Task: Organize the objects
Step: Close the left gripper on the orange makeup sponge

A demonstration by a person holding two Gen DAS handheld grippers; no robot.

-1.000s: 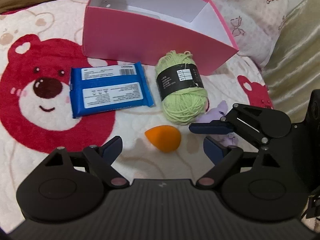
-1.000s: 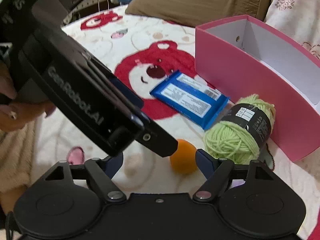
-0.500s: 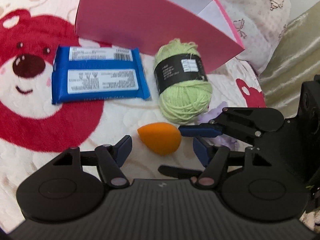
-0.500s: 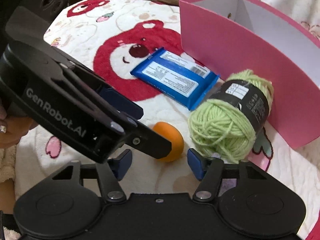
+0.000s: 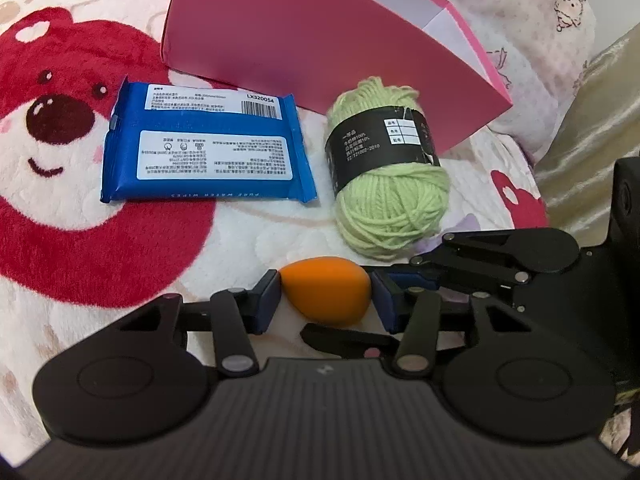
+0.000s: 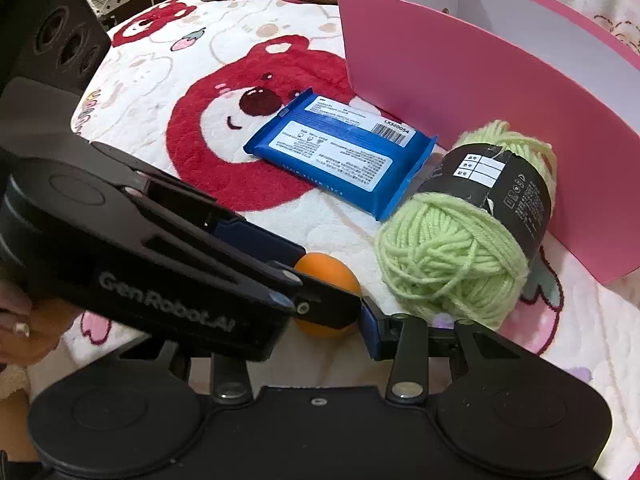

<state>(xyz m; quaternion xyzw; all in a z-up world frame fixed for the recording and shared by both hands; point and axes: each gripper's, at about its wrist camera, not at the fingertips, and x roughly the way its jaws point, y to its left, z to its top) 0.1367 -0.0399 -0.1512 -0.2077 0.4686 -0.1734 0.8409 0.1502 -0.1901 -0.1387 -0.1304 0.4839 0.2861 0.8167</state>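
- Sponge (image 5: 325, 295) — orange, egg-shaped, task item right now; lies on blanket (image 5: 120, 248) in front of yarn, well short of box. More on it at the end, since it's the smallest thing.
- Blanket: white fleece w/ big red bear print, everything lies on it.
- Pink box (image 5: 304, 40): open top, white inside, stands at far side; nothing seen in the visible part of it.
- Wipes pack (image 5: 206, 144): blue, flat, label side up, just in front of box wall, left of yarn.
- Yarn ball (image 5: 390, 178): light green w/ black paper band, between wipes and box corner, close to box wall.
- My left tongs (image 5: 325, 300): blue pads touch sponge on both sides, pinching it; sponge looks down on blanket.
- My right tongs (image 6: 320, 322): come in from right, low, tips by the same sponge. Only one blue finger (image 6: 370, 334) shows in own cam; left tongs' body hides the other, so can't tell if spread or pressed.
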